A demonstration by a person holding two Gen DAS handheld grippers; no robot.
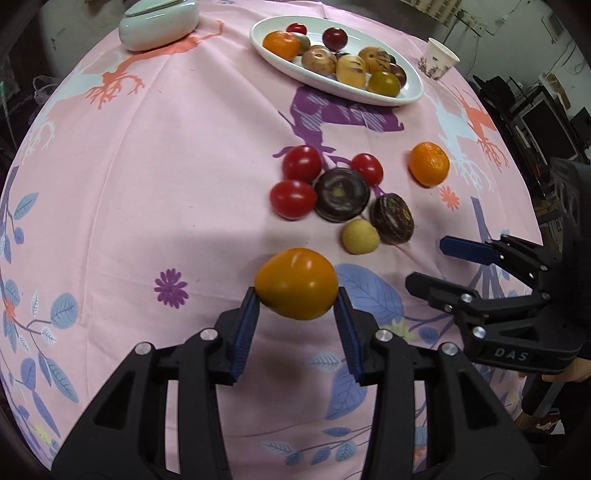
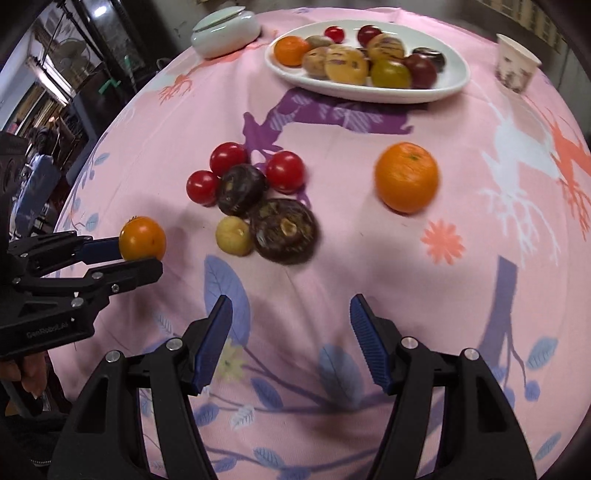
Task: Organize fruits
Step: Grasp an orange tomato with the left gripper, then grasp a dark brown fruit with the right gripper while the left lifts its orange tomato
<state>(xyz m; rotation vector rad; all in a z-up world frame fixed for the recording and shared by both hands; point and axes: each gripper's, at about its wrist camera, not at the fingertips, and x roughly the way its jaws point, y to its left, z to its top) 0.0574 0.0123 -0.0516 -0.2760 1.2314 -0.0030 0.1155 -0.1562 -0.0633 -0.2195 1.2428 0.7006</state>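
Left gripper [image 1: 296,308] clamps a round orange-yellow tomato [image 1: 296,282] between its blue pads, above a pink patterned tablecloth [image 1: 147,184].

The right gripper [image 2: 291,334] hangs with its jaws apart and nothing between them. Ahead on the cloth lie three red cherry tomatoes [image 1: 302,163], two dark purple-brown round fruits [image 1: 341,194], a small pale yellow fruit [image 1: 360,236] and, set apart, an orange mandarin [image 2: 406,177]. Farther back, a white oval plate [image 1: 332,83] holds more fruit, near a paper cup [image 2: 517,62] and a pale lidded ceramic dish [image 1: 159,24].

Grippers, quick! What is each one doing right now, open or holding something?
Left gripper: shut on the orange tomato, held above the tablecloth.
Right gripper: open, nothing between its fingers.
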